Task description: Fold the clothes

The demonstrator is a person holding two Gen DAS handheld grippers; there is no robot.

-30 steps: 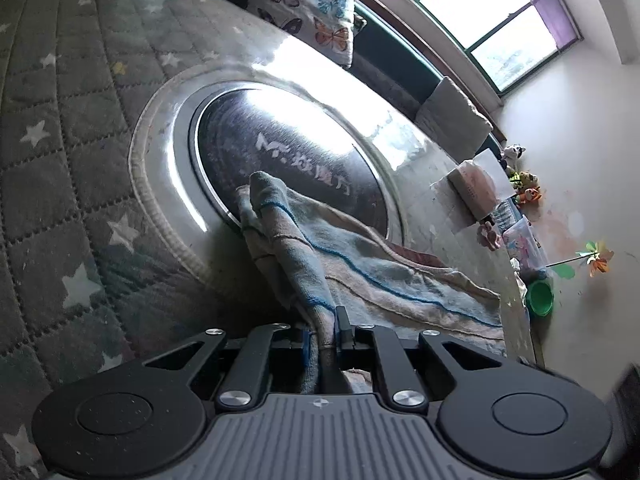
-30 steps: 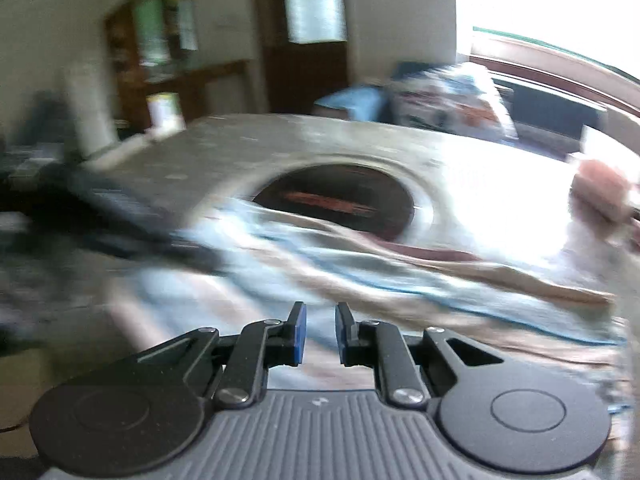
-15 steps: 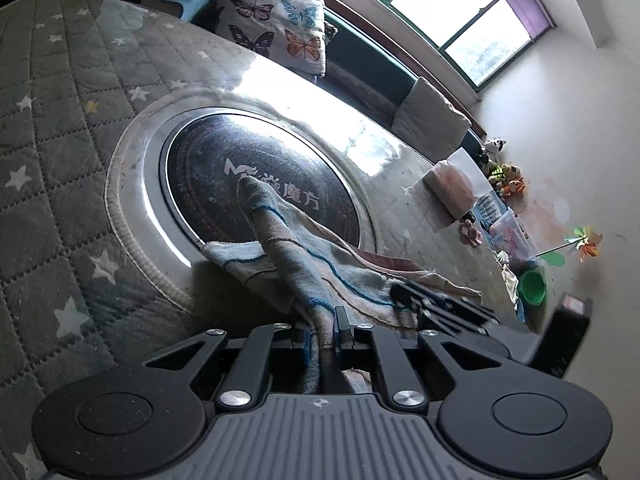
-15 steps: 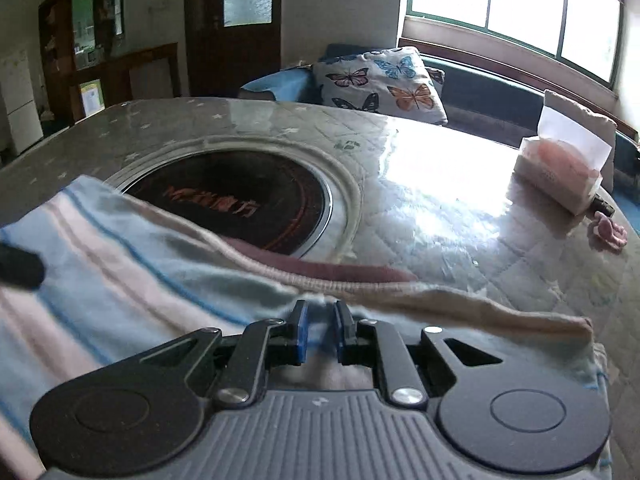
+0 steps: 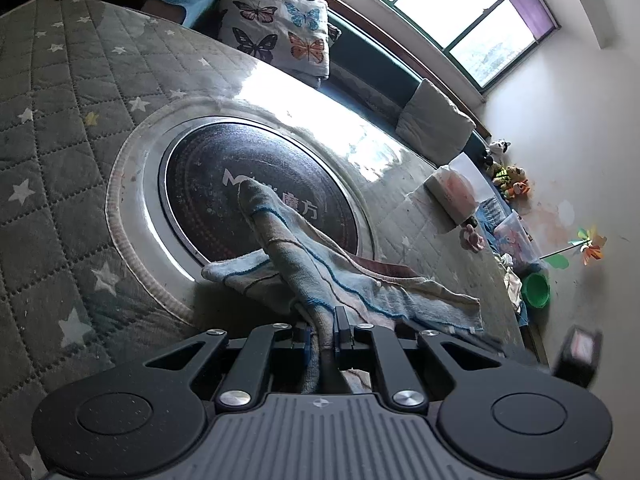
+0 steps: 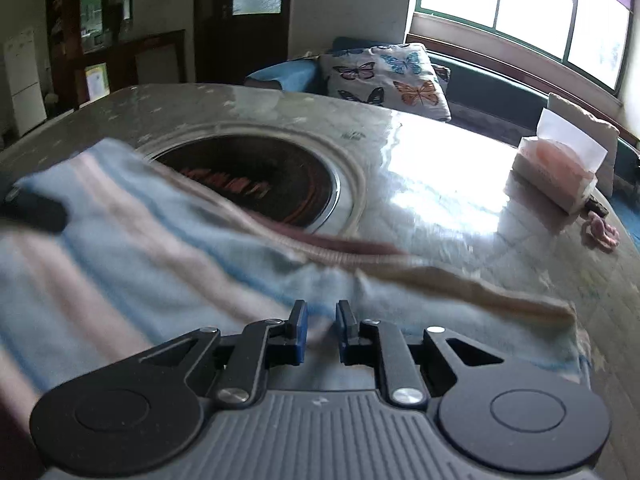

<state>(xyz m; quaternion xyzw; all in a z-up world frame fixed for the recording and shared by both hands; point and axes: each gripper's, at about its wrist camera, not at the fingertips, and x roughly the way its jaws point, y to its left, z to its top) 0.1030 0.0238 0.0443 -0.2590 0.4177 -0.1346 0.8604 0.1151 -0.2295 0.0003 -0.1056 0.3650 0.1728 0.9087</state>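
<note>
A light blue striped cloth (image 5: 320, 276) lies on the quilted round table, partly over the black centre disc (image 5: 256, 184). My left gripper (image 5: 323, 322) is shut on a bunched fold of it and holds that fold raised. In the right wrist view the same cloth (image 6: 140, 248) spreads across the front. My right gripper (image 6: 320, 314) sits just above its near edge, jaws a little apart, with nothing clearly between them. The left gripper's dark tip (image 6: 36, 210) shows at the left edge.
A tissue box (image 6: 560, 172) and a small pink toy (image 6: 602, 232) sit at the table's right side. A butterfly pillow (image 6: 388, 76) lies on the bench behind. Toys and a green cup (image 5: 536, 290) are on the floor to the right.
My right gripper has drawn back from the cloth's edge and its jaws have opened slightly. My left gripper keeps its hold, with the fold shifted a little over the disc.
</note>
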